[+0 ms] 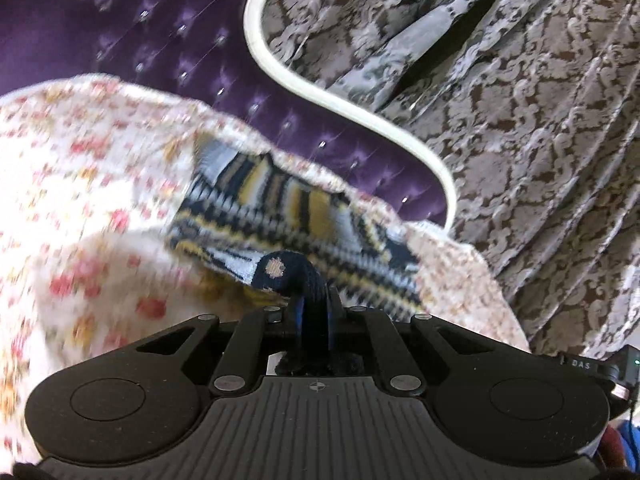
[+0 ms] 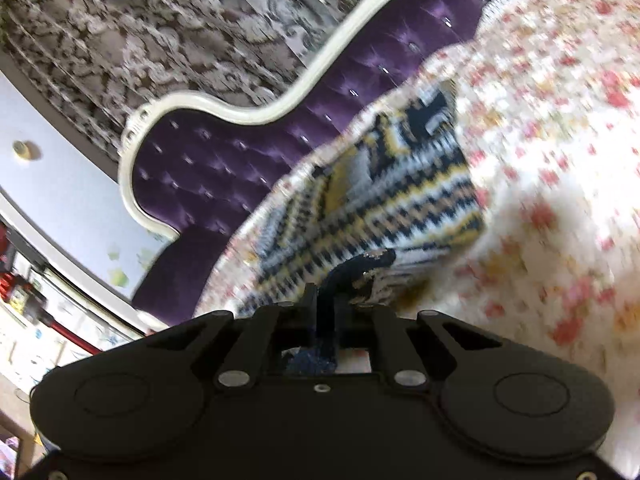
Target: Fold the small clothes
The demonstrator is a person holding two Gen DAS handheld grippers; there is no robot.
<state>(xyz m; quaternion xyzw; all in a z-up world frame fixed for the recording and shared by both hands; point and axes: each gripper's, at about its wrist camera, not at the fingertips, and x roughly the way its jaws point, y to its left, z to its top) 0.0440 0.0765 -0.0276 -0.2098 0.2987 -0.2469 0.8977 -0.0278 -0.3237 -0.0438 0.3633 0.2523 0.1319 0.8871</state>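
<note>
A: Where does the left wrist view look from?
B: Low over its jaws, close to the floral bedspread [image 1: 80, 168], facing the purple headboard [image 1: 168, 40].
A: And the right?
B: The same, rolled sideways; both share the headboard [image 2: 208, 168] and the knit garment [image 2: 400, 184].

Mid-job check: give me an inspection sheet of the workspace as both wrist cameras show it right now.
Surface: floral bedspread, blurred by motion in both views.
Job's things: patterned knit garment in navy, yellow and white, lying on the bedspread; a dark navy edge of it runs into each gripper.
Clutter: nothing seen on the bedspread.
Grippers: left gripper has its jaws shut on the navy edge; right gripper likewise.
Cables: a thin cable at the left view's lower right edge.
Surroundings: purple tufted headboard with cream frame, damask wallpaper, shelves with small items at far left.
</note>
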